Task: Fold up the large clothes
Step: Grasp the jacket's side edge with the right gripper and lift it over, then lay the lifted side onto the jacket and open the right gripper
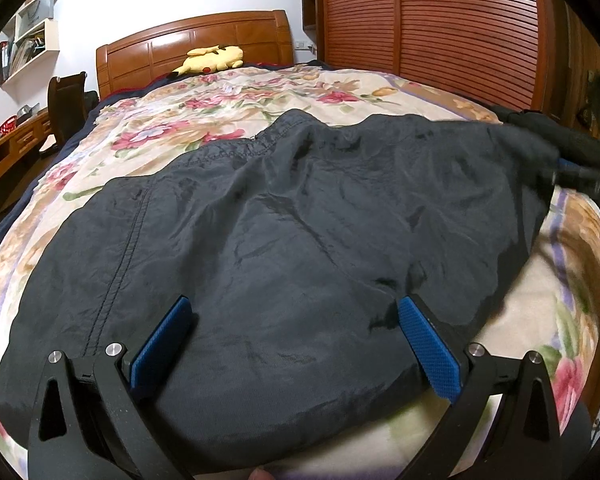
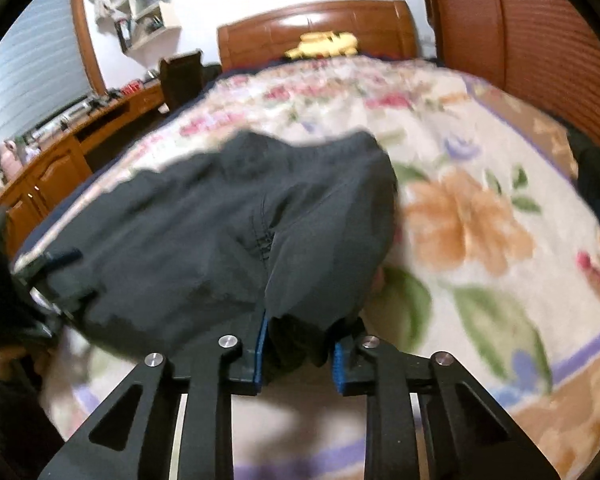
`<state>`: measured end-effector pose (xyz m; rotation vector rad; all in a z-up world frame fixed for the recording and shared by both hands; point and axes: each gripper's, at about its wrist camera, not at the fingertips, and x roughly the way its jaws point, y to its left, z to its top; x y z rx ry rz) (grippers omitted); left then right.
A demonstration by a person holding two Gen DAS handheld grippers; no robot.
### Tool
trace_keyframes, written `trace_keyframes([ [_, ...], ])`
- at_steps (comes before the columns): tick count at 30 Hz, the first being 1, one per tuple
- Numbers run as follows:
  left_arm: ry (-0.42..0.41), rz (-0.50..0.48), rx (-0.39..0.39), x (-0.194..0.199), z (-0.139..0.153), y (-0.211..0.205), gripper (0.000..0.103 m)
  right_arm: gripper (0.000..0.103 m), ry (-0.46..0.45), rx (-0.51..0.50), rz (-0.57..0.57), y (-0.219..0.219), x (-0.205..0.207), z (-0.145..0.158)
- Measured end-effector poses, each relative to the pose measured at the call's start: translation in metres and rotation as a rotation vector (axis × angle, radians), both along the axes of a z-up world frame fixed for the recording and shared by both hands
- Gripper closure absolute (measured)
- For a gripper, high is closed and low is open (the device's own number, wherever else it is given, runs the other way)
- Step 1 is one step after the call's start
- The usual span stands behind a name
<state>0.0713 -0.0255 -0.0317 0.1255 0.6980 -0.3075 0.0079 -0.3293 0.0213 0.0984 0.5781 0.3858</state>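
Fingers: left gripper (image 1: 296,312) spread wide over dark garment (image 1: 300,208), gripping nothing; right gripper (image 2: 298,336) pinching garment's bunched edge; floral bedspread (image 1: 204,108) beneath.

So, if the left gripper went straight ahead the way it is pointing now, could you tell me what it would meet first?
Most likely the dark garment: the open left gripper already hangs just above it. Past the cloth lies the floral bedspread. How high it sits is unclear.

Dark garment (image 1: 300,240): thin, crinkled cloth, faint sheen. Floral bedcover (image 1: 220,108): soft matt cloth. Headboard (image 1: 196,44): glossy wood.
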Motion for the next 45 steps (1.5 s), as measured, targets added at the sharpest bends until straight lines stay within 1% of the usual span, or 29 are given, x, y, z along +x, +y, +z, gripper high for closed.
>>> trace_keyframes([
  [3, 0.002, 0.002, -0.013, -0.001, 0.001, 0.005, 0.0, 0.081, -0.052, -0.022, 0.025, 0.012, -0.002, 0.023],
  [6, -0.001, 0.001, -0.043, -0.004, 0.007, 0.009, 0.0, 0.083, -0.08, -0.045, 0.057, 0.028, -0.003, 0.038],
  [9, -0.03, 0.008, -0.076, -0.009, 0.019, 0.024, 0.0, 0.084, -0.108, -0.052, 0.094, 0.044, -0.005, 0.052],
  [13, -0.072, 0.049, -0.115, -0.017, 0.034, 0.058, 0.0, 0.085, -0.162, -0.081, 0.15, 0.071, -0.009, 0.068],
  [15, -0.094, 0.083, -0.121, -0.022, 0.04, 0.082, 0.0, 0.085, -0.184, -0.095, 0.183, 0.089, -0.01, 0.075],
  [18, -0.119, 0.115, -0.124, -0.029, 0.044, 0.11, 0.0, 0.086, -0.206, -0.13, 0.239, 0.117, -0.012, 0.078],
  [22, -0.143, 0.188, -0.125, -0.04, 0.046, 0.154, 0.0, 0.087, -0.23, -0.142, 0.316, 0.153, -0.013, 0.082],
  [27, -0.142, 0.272, -0.146, -0.045, 0.041, 0.199, 0.0, 0.088, -0.254, -0.146, 0.405, 0.194, -0.005, 0.083],
  [31, -0.141, 0.327, -0.166, -0.046, 0.037, 0.223, 0.0, 0.088, -0.274, -0.147, 0.484, 0.228, 0.006, 0.081],
  [34, -0.139, 0.357, -0.191, -0.044, 0.036, 0.237, 0.0, 0.088, -0.247, -0.141, 0.53, 0.25, 0.01, 0.072],
  [36, -0.139, 0.368, -0.207, -0.042, 0.035, 0.243, 0.0, 0.087, -0.179, -0.144, 0.559, 0.258, 0.026, 0.058],
  [39, -0.142, 0.375, -0.22, -0.044, 0.035, 0.248, 0.0, 0.083, -0.134, -0.173, 0.553, 0.265, 0.046, 0.037],
  [40, -0.144, 0.373, -0.221, -0.045, 0.035, 0.249, 0.0, 0.078, -0.115, -0.166, 0.557, 0.265, 0.052, 0.034],
  [41, -0.145, 0.372, -0.221, -0.046, 0.034, 0.249, 0.0, 0.071, -0.098, -0.15, 0.565, 0.268, 0.057, 0.033],
  [42, -0.146, 0.37, -0.219, -0.047, 0.034, 0.25, 0.0, 0.066, -0.089, -0.133, 0.564, 0.267, 0.061, 0.033],
  [43, -0.146, 0.369, -0.218, -0.048, 0.034, 0.251, 0.0, 0.053, -0.088, -0.122, 0.555, 0.266, 0.065, 0.037],
  [44, -0.146, 0.367, -0.215, -0.047, 0.034, 0.25, 0.0, 0.042, -0.097, -0.107, 0.55, 0.261, 0.067, 0.041],
  [45, -0.147, 0.367, -0.214, -0.047, 0.034, 0.25, 0.0, 0.039, -0.111, -0.099, 0.545, 0.259, 0.063, 0.046],
])
